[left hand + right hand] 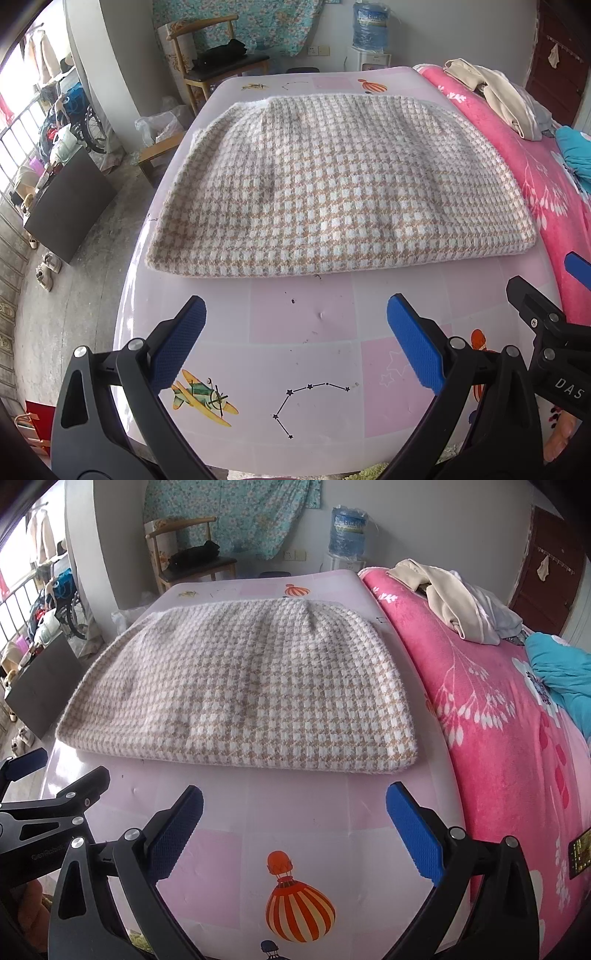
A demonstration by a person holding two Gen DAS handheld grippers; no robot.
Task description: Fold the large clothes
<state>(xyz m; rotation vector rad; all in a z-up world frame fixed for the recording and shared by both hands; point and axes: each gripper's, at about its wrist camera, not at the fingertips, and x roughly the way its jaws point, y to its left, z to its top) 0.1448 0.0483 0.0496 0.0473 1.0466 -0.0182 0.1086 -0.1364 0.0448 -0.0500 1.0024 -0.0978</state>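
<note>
A beige and white houndstooth garment (332, 184) (240, 690) lies folded flat into a thick rectangle on the pink table (303, 317) (295, 812). My left gripper (295, 328) hovers open over the table's near part, short of the garment's front edge, with nothing between its blue pads. My right gripper (295, 812) is open too, just before the garment's near right corner, and holds nothing. In the left wrist view the right gripper's fingers (535, 306) show at the right edge. The right wrist view shows the left gripper's fingers (74, 790) at its left edge.
A pink floral blanket (498, 720) covers the bed right of the table, with cream and grey clothes (461, 602) and a teal cloth (561, 664) on it. A phone (580, 853) lies on the blanket. A wooden chair (214, 62) and water dispenser (369, 37) stand behind.
</note>
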